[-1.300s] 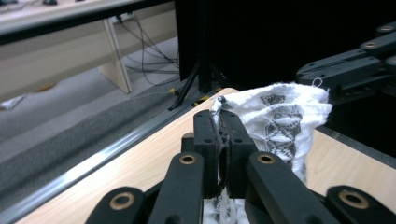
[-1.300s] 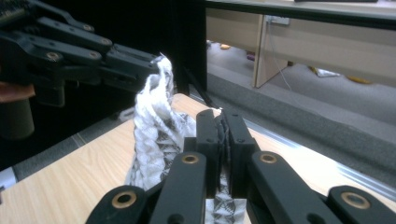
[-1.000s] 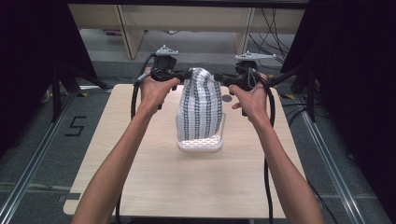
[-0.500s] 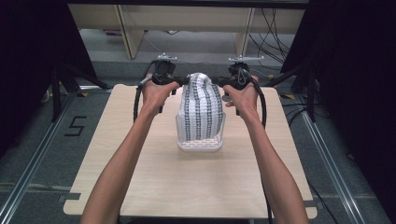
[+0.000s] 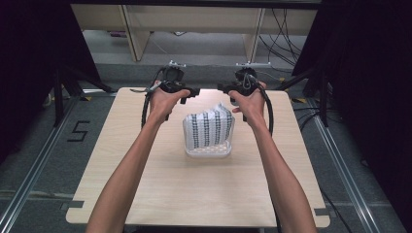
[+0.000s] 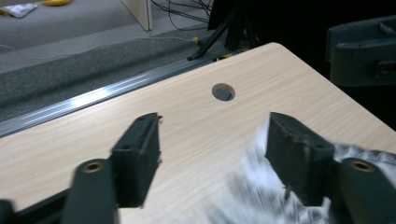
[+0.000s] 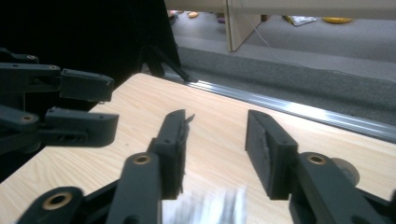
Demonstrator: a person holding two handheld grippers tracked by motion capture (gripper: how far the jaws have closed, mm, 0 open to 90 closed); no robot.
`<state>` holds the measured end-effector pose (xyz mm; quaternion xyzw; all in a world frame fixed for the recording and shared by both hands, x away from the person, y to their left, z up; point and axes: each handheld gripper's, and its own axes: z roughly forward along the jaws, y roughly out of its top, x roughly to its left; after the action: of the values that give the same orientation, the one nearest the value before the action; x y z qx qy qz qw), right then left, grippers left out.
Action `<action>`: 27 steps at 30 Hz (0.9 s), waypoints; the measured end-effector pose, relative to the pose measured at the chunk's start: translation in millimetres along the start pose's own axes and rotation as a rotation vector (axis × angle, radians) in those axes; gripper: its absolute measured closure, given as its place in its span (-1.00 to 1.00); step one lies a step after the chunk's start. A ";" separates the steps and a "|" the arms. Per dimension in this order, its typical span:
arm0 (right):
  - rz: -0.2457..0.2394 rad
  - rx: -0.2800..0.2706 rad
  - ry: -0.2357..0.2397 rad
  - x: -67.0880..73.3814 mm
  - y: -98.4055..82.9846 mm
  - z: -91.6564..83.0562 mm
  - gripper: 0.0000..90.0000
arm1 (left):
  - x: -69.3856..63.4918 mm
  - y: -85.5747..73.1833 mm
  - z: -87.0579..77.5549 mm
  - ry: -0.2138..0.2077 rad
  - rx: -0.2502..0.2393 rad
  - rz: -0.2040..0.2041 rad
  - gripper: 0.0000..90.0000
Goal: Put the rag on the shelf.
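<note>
- Both hands have dropped since the earlier frames, and the patterned cloth, then a tall bundle, now slumps lower in its white basket.
- Left gripper has just been opening; its jaws stand wide, cloth blurred beside one jaw.
- Right gripper has likewise just been opening, nothing pinched.
- Basket sits mid-desk; the grippers hang at its 11 and 1 o'clock.

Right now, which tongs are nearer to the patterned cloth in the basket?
About equal. The left tongs sit just beyond the cloth's upper left, the right tongs just beyond its upper right.
</note>
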<state>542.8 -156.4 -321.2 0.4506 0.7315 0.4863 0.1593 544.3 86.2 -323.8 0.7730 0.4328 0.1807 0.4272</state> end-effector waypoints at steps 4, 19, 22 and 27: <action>0.011 0.005 0.014 -2.9 -3.0 -8.0 0.25 | -2.3 -3.5 -4.2 -0.029 0.009 0.002 -0.31; -0.011 0.013 0.037 -6.4 -16.4 -37.5 0.14 | 2.5 -23.6 -21.9 -0.098 -0.001 -0.045 -0.40; -0.012 0.011 0.031 -5.9 -19.0 -40.1 0.10 | 2.6 -25.6 -25.0 -0.108 -0.013 -0.051 -0.41; -0.025 0.016 0.033 -4.5 -22.6 -47.1 0.03 | 3.1 -28.9 -32.3 -0.112 -0.024 -0.055 -0.41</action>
<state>502.3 -189.6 -319.0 0.4348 0.7435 0.4856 0.1497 510.2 112.6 -329.4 0.7645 0.4271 0.1303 0.4648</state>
